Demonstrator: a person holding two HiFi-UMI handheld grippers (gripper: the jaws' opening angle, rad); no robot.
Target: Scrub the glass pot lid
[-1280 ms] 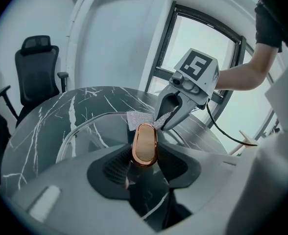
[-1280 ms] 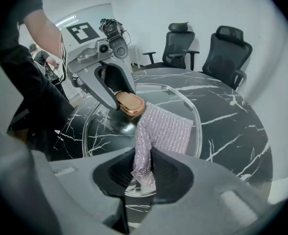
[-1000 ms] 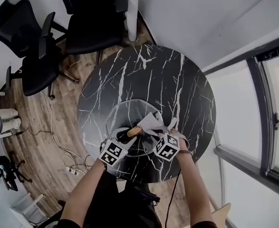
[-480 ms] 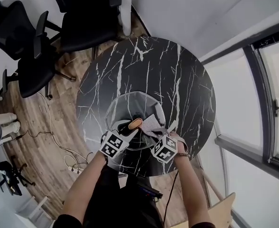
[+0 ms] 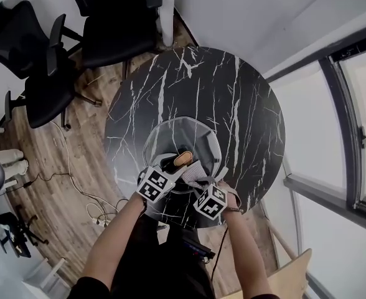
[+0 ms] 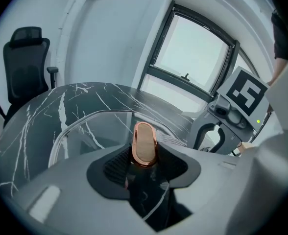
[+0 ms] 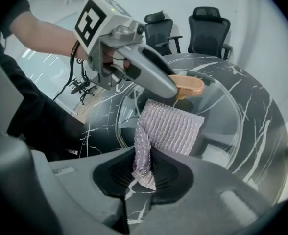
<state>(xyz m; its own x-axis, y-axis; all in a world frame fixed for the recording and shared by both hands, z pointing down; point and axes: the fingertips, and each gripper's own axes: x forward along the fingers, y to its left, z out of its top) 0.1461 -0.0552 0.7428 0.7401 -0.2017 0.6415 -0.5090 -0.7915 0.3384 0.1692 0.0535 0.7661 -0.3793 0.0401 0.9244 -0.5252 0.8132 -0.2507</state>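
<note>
Left gripper (image 6: pixel 143 166) is clamped on the knob (image 6: pixel 145 143), judged to be steadying the lid (image 5: pixel 175 136), which lies on the table (image 5: pixel 195 86) near the person's edge. Right gripper (image 7: pixel 144 173) pinches the mesh cloth (image 7: pixel 172 127), whose free end hangs onto the glass beside the knob, placed for scrubbing.

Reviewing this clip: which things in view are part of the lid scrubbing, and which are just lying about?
In the job: glass pot lid; its handle, clamped by the left gripper; mesh cloth, pinched by the right gripper.
Lying about: office chairs; floor cables.
</note>
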